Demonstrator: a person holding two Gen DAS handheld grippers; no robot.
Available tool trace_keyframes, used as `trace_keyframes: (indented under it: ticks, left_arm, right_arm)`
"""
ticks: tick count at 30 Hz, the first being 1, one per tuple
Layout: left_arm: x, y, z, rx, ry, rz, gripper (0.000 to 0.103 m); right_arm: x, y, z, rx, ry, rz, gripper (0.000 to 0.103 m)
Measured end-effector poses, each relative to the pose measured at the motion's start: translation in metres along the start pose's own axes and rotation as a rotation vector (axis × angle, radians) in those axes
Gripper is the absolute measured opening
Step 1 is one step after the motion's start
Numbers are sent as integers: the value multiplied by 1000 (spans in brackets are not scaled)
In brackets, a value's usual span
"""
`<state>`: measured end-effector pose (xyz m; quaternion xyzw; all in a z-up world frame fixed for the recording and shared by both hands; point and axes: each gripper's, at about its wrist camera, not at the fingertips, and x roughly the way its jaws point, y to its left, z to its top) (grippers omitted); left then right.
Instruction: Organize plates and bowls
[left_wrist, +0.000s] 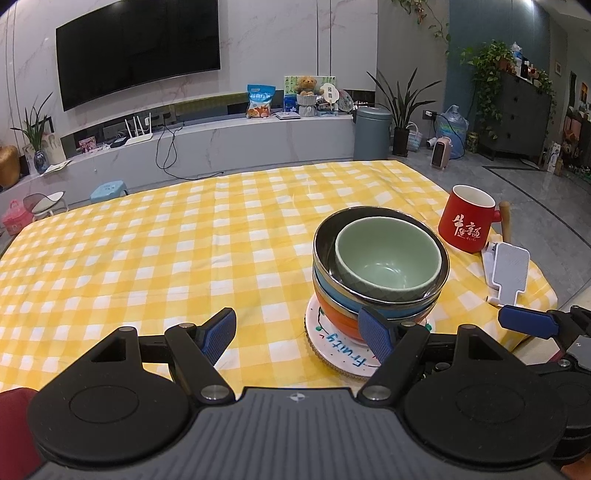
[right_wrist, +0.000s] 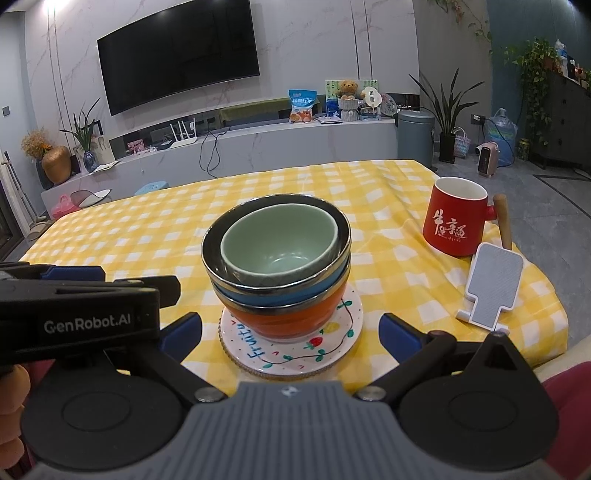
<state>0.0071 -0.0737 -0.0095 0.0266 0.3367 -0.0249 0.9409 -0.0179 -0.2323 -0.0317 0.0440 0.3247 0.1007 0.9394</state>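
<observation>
A stack of bowls stands on a white painted plate (left_wrist: 334, 349) (right_wrist: 295, 354) near the table's front edge. A pale green bowl (left_wrist: 388, 258) (right_wrist: 279, 242) sits on top inside a steel-rimmed bowl (left_wrist: 325, 236) (right_wrist: 214, 254), over a blue bowl (left_wrist: 332, 291) (right_wrist: 288, 297) and an orange bowl (left_wrist: 338, 321) (right_wrist: 288, 321). My left gripper (left_wrist: 299, 334) is open and empty, just left of the stack. My right gripper (right_wrist: 291, 334) is open and empty, with the plate's front edge between its fingers.
A red mug (left_wrist: 467, 223) (right_wrist: 456, 218) with a wooden handle stands to the right of the stack. A white phone stand (left_wrist: 508, 275) (right_wrist: 493, 286) is in front of it. The yellow checked tablecloth (left_wrist: 166, 251) (right_wrist: 147, 236) covers the table.
</observation>
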Motion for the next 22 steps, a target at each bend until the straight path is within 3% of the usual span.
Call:
trace_keyframes:
  ticks: [22]
  left_arm:
    - [9, 9, 0, -4, 25, -17, 91]
  right_arm:
    - [4, 2, -2, 0, 6, 26, 100]
